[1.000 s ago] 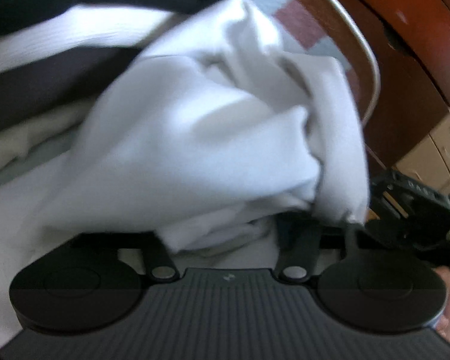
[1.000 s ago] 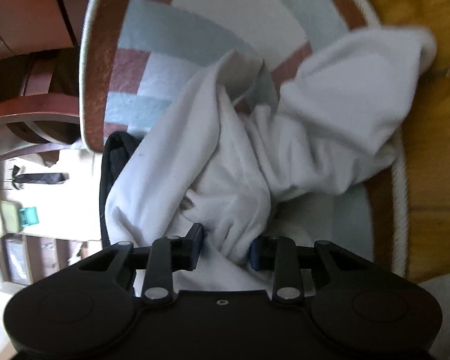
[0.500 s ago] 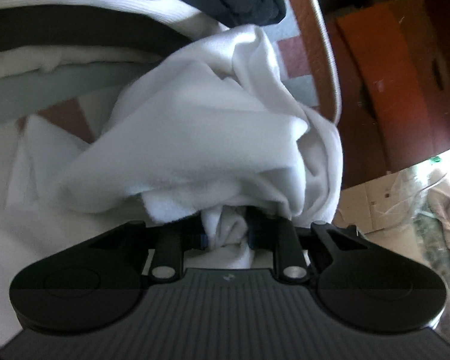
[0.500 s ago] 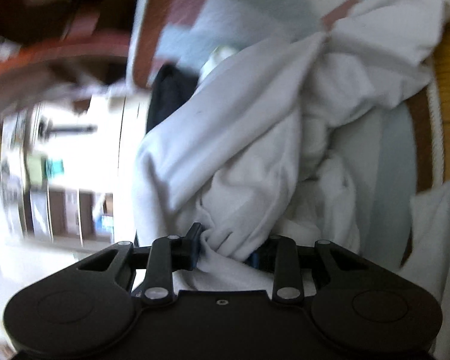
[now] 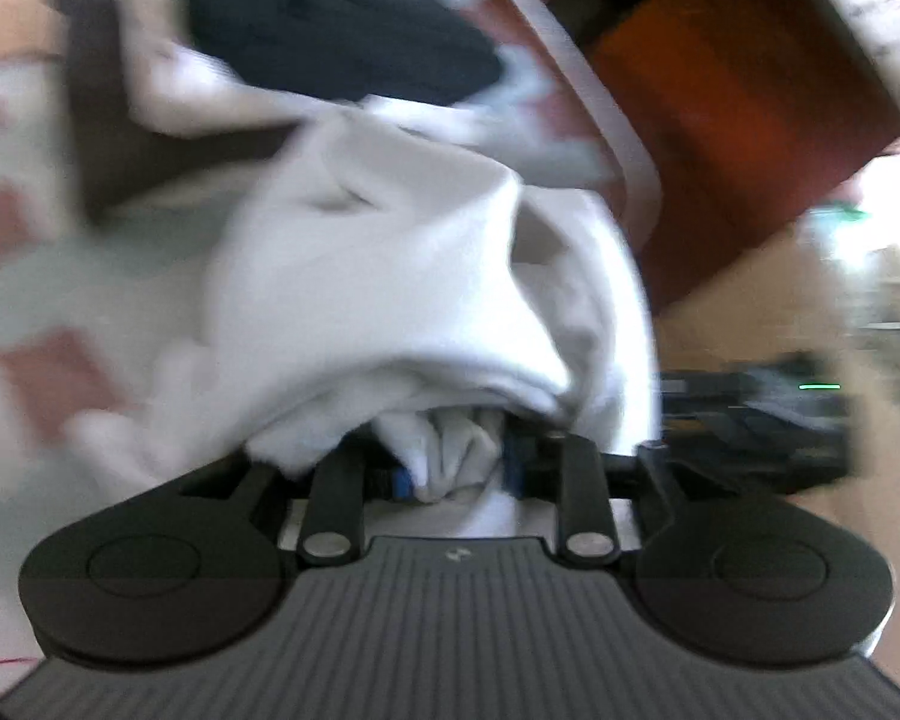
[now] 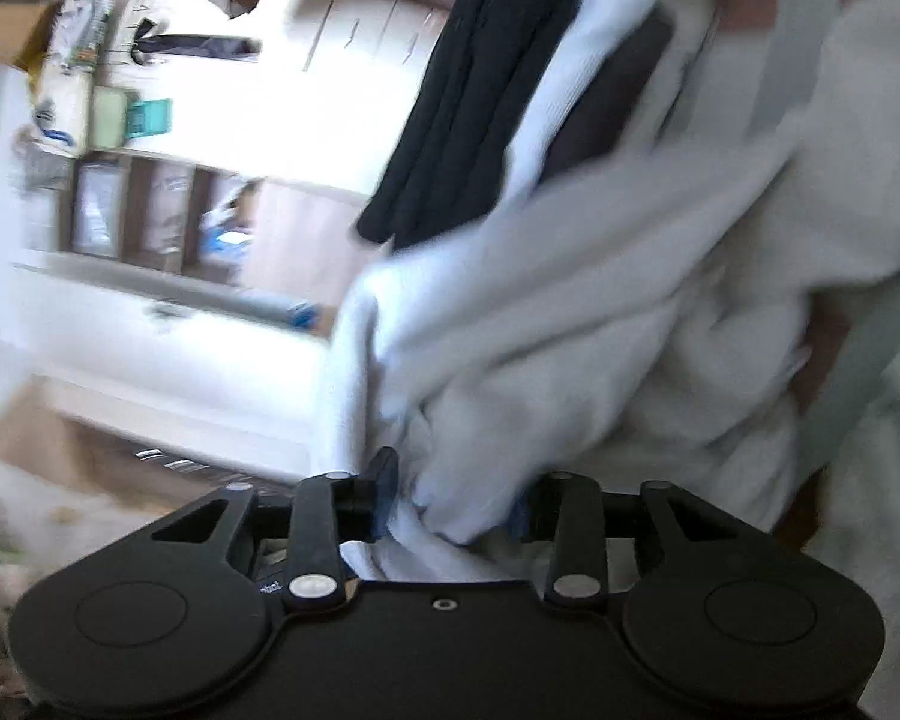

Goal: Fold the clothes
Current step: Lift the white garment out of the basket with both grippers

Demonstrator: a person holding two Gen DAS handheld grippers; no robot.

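Observation:
A crumpled white garment (image 5: 390,276) hangs bunched in front of both cameras. My left gripper (image 5: 456,468) is shut on a fold of it, the cloth draping over the fingers. My right gripper (image 6: 456,510) is shut on another bunch of the same white garment (image 6: 600,348), which stretches up and to the right. Both views are blurred by motion. The fingertips are mostly hidden by cloth.
A stack of folded clothes with a black piece (image 5: 330,24) on top lies on a striped oval rug (image 5: 594,120); the black piece also shows in the right wrist view (image 6: 480,84). Red-brown wooden furniture (image 5: 720,108) stands beyond the rug. The other gripper's body (image 5: 762,420) is at the right.
Both grippers have lifted and swung with the white garment. The right view has turned from the rug toward the room and the clothes stack. The garment is pulled more taut.

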